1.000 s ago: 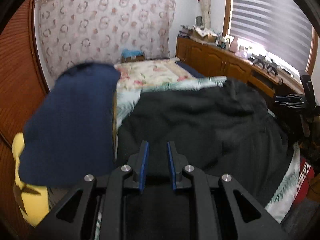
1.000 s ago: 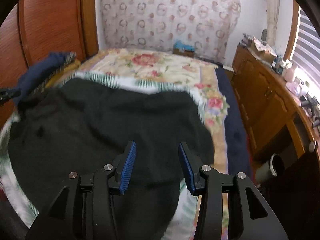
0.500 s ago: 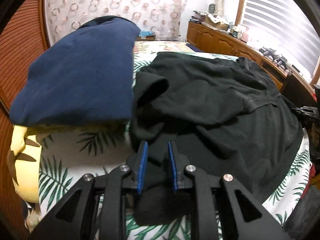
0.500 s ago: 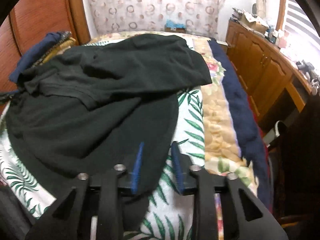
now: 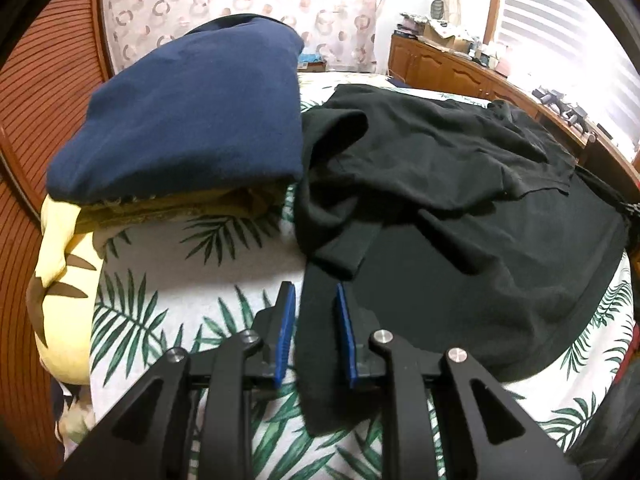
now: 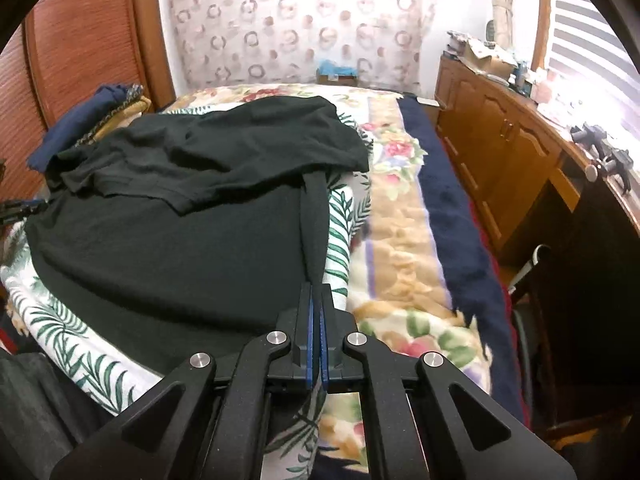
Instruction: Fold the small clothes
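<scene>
Bed (image 5: 248, 280) with palm-leaf sheet | black shirt (image 5: 480, 248) spread at centre | folded navy garment (image 5: 192, 116) at 10 o'clock, on yellow pillow (image 5: 60, 280)

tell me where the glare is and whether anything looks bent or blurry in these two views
Left wrist: the window at upper right is blown out, the wooden cabinet edge bows with fisheye, and the black shirt is sharp. Right wrist: same window glare at right, curved wardrobe lines, slight blur on the floral blanket.
</scene>
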`<control>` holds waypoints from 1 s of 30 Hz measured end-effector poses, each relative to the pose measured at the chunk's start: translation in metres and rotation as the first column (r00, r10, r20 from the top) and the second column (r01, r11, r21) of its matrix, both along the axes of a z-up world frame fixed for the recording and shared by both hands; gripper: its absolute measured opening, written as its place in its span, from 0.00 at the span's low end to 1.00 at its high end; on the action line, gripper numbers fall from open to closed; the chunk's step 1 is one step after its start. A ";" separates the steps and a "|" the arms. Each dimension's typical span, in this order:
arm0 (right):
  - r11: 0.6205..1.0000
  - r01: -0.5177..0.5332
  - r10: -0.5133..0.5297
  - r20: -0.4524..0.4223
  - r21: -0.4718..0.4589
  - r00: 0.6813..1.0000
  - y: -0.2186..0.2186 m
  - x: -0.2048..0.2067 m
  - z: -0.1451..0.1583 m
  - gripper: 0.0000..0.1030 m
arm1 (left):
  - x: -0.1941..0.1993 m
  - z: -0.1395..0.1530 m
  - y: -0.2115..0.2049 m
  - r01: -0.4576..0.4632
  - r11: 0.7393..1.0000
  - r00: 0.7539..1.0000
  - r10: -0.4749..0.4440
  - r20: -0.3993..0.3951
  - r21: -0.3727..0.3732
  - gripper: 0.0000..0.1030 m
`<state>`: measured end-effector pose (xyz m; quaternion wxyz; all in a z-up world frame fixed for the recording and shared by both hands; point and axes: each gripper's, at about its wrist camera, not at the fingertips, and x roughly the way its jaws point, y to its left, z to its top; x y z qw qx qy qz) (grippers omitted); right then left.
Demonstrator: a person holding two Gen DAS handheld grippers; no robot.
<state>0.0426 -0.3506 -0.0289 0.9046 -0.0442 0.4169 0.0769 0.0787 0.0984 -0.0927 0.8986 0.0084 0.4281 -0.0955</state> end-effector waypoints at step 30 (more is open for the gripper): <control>1.000 -0.015 0.015 -0.004 0.001 1.000 -0.004 -0.011 0.010 0.00 | -0.073 0.031 0.016 0.009 0.997 0.999 -0.005 0.041 -0.081 0.00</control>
